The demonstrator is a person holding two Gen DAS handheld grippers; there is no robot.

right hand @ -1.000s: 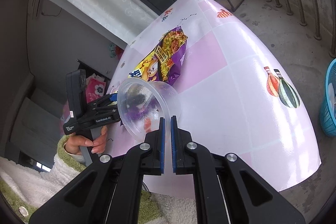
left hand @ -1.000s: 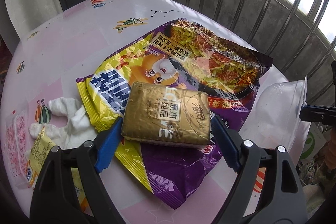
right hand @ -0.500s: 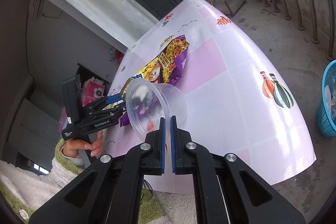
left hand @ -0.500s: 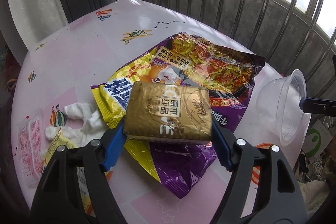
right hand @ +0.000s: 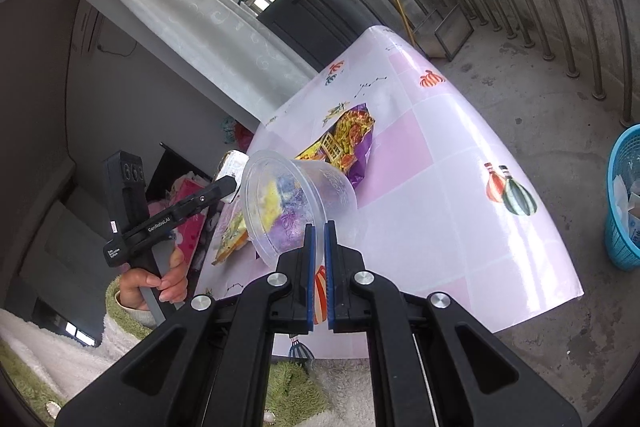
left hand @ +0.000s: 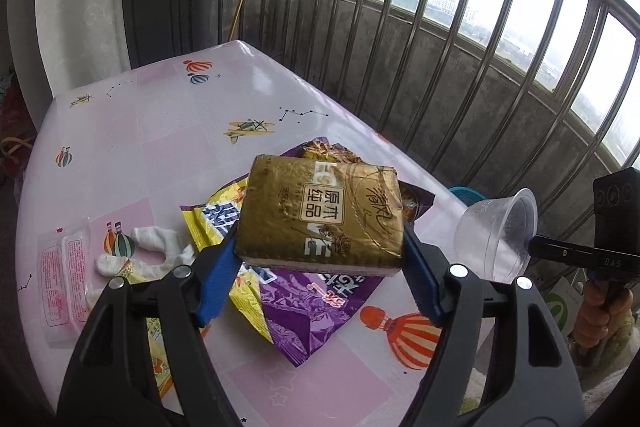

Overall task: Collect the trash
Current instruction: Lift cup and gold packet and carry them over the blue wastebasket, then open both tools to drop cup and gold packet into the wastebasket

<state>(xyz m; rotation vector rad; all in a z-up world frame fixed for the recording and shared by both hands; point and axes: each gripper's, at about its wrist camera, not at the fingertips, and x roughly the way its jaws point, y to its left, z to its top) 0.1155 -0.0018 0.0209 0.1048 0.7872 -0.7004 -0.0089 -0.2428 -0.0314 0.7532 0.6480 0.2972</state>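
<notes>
Lifted higher than a second ago, the gold tissue pack (left hand: pixel 320 217) now hangs clear above the table (left hand: pixel 168 131) instead of lying just over the wrappers, and more of the balcony railing (left hand: pixel 472 67) fills the view behind it. The left gripper (left hand: pixel 320 259) holds the pack by its two short ends, its blue fingers (left hand: pixel 218 275) spread wide to span the pack's width and pressed against it on both sides. Beneath the pack, a purple and yellow noodle wrapper (left hand: pixel 304 303) lies flat on the pink patterned tablecloth, with a crumpled white tissue (left hand: pixel 156 255) just beside its left edge and a clear sachet with red print (left hand: pixel 66 279) farther left near the table's rim. To the right, the clear plastic cup (left hand: pixel 496 237) is held off the table's edge, tipped on its side with its mouth facing toward the pack; it too sits higher than before. From the right wrist view, the right gripper (right hand: pixel 319 247) pinches the wall of that cup (right hand: pixel 296 203) at its rim, the fingers brought narrow with only the thin plastic between them. Past the table's far corner, a blue basket (right hand: pixel 622 211) with paper scraps inside stands on the concrete floor, well apart from both grippers.
</notes>
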